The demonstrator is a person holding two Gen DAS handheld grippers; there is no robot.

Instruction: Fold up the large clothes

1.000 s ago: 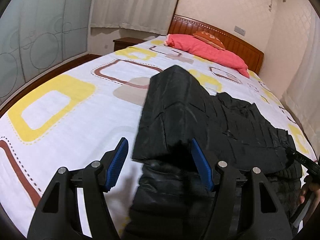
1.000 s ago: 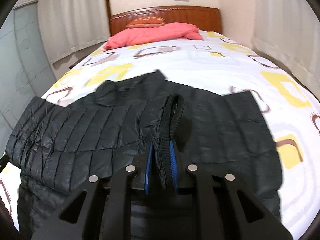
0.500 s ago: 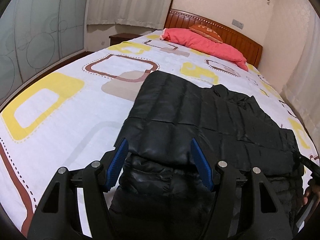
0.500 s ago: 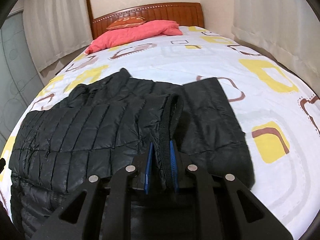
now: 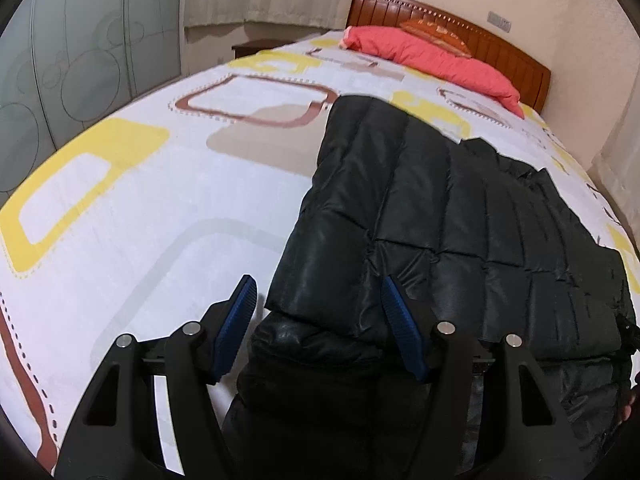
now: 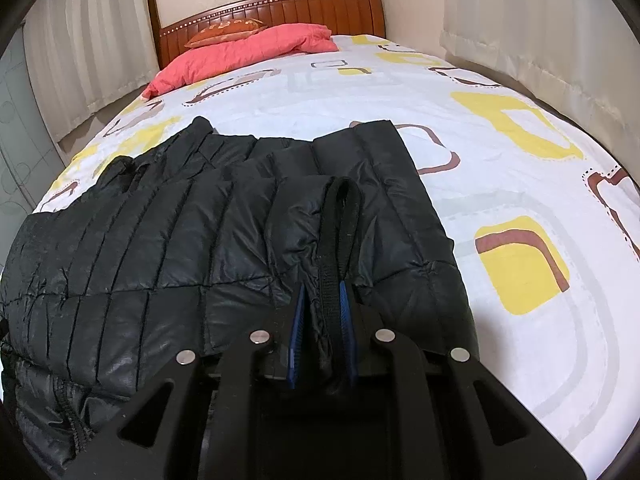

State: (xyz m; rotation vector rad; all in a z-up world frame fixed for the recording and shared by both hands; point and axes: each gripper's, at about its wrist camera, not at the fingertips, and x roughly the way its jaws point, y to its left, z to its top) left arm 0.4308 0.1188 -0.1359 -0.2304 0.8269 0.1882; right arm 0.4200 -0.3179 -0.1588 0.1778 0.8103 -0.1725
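jacket (image 6: 224,240): spread on the bed (image 6: 460,184), one panel folded over the rest | pillow (image 6: 248,52): laid at the far end, against the headboard (image 6: 276,10) | cushion (image 6: 226,32): set on the pillow | left gripper (image 5: 316,320): placed over the jacket's near edge | right gripper (image 6: 322,312): closed on a jacket fold

The left tool (image 5: 316,328) is pointing steeply downward with its blue pads (image 5: 236,326) standing well apart, gripping nothing. The right tool (image 6: 322,336) is also angling down, its jaws squeezing nearly together on a fold of the black jacket (image 6: 200,240), whose cuff edge is rising between the pads.
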